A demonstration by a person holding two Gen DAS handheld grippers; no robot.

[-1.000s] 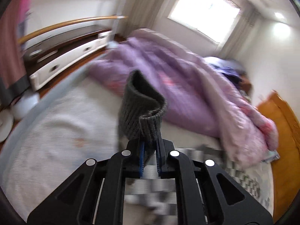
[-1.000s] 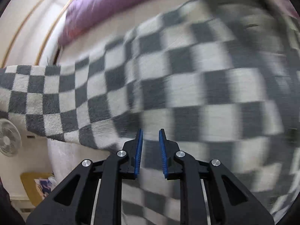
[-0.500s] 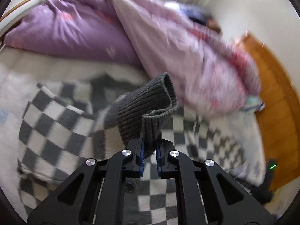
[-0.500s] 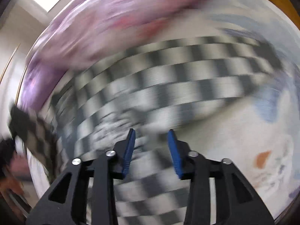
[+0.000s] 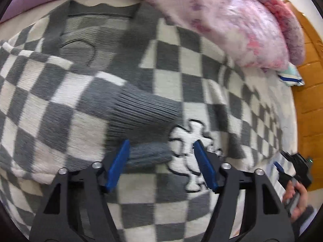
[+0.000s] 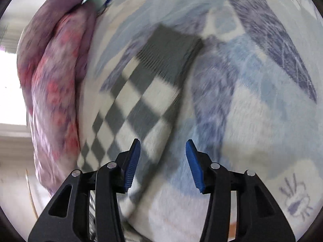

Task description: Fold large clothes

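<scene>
We had the checkered sweater [image 5: 66,100] spread on the bed, filling the ground ahead of the left tongs [image 5: 161,157]; one sleeve lay folded across the body, its ribbed grey cuff [image 5: 145,117] resting just beyond and partly between the blue pads [image 5: 119,165], with the white figure patch [image 5: 189,139] close against the inner side of the right-hand pad; those tongs stood wide and gripped nothing; the right tongs [image 6: 163,161] were likewise wide and empty, and ahead of them the other sleeve [image 6: 137,104] ran away over the blue patterned bedsheet [image 6: 252,100], its grey cuff [image 6: 169,54] at the far end; the pink quilt [image 6: 54,90] was heaped off to their left

We judged the main risk to be the folded sleeve; it lay loose, so a careless sweep of the open pads over the cuff could drag it off the body and undo the fold; the outstretched sleeve sat only partly between the right pads, so closing there might catch one thin edge, or the bedsheet with it; the quilt lay near the sweater's far edge, and a fold carried that way could snag on it; both views were blurred, so we could not judge the grip line finely
</scene>
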